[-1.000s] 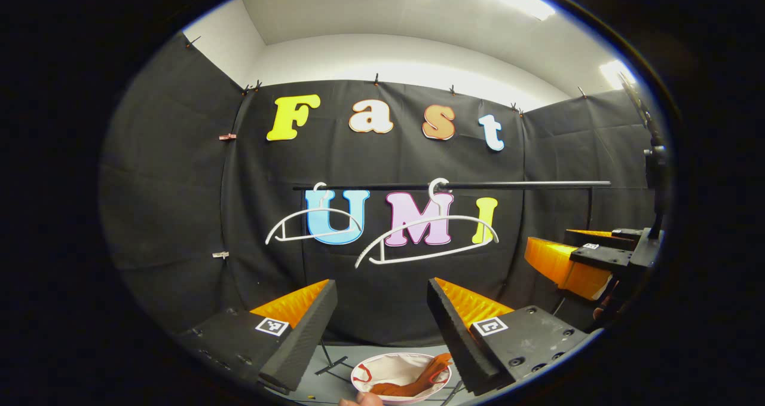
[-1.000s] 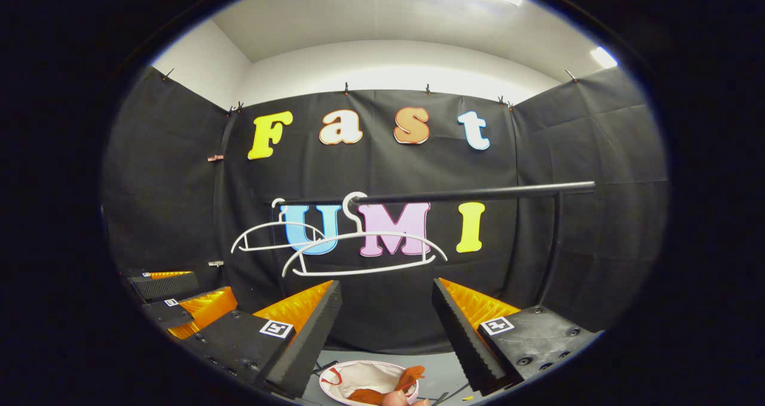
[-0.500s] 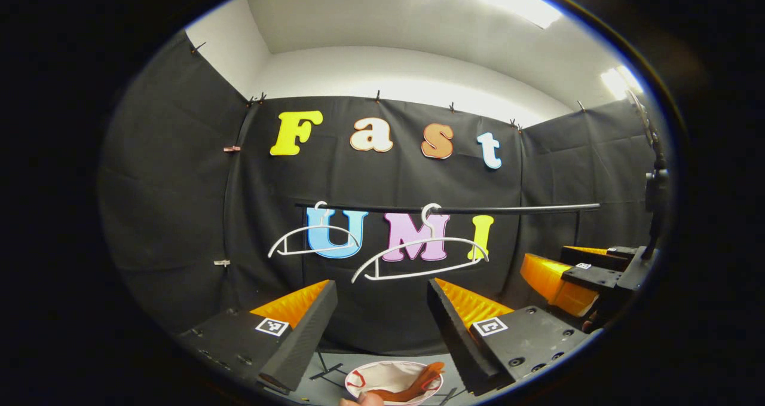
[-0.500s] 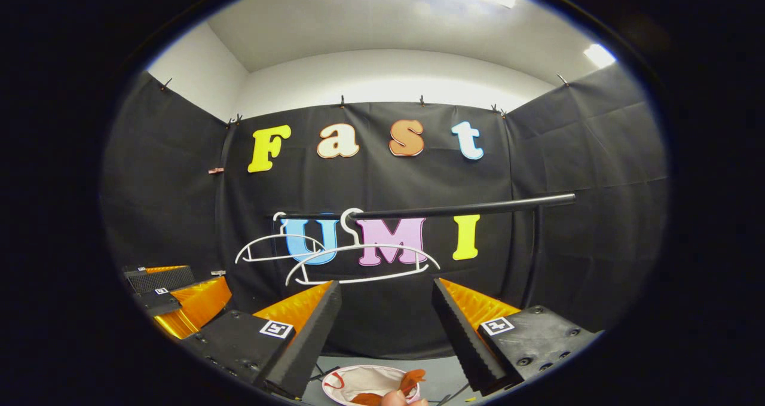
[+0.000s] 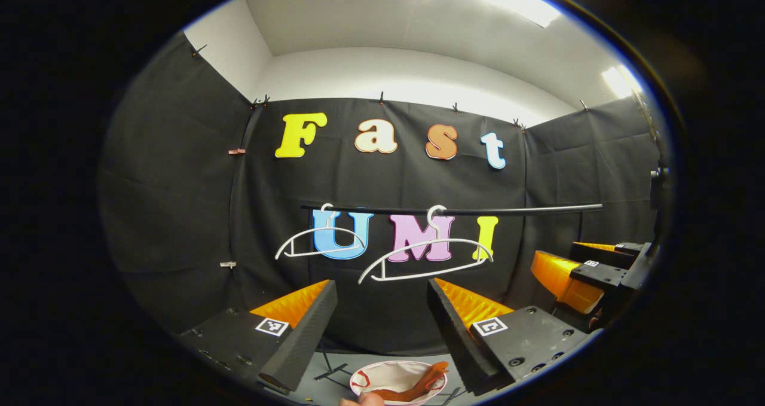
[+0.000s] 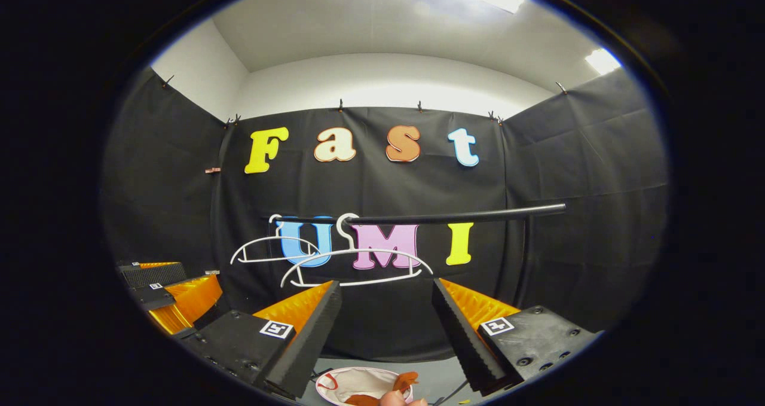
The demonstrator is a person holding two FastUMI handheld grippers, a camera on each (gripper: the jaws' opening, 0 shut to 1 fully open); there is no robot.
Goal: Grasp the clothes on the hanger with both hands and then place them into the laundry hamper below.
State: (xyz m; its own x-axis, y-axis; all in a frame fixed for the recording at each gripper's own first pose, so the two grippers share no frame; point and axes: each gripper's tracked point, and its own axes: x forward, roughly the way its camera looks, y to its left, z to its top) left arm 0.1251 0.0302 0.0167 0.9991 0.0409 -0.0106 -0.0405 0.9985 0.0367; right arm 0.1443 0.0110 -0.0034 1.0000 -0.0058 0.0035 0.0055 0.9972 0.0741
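Left gripper: wedge fingers, ribbed inner faces, black bodies with screws, one square black-and-white marker tag per finger. Right gripper: same build, serrated finger edges, tags, screws.

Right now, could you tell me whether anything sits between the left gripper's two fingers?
Nothing is held: in the left gripper view, the left gripper is open, and the gap shows only the wall cloth, with the laundry hamper and its orange garment lower down.

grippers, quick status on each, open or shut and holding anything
left gripper: open, holding nothing.
right gripper: open, holding nothing.
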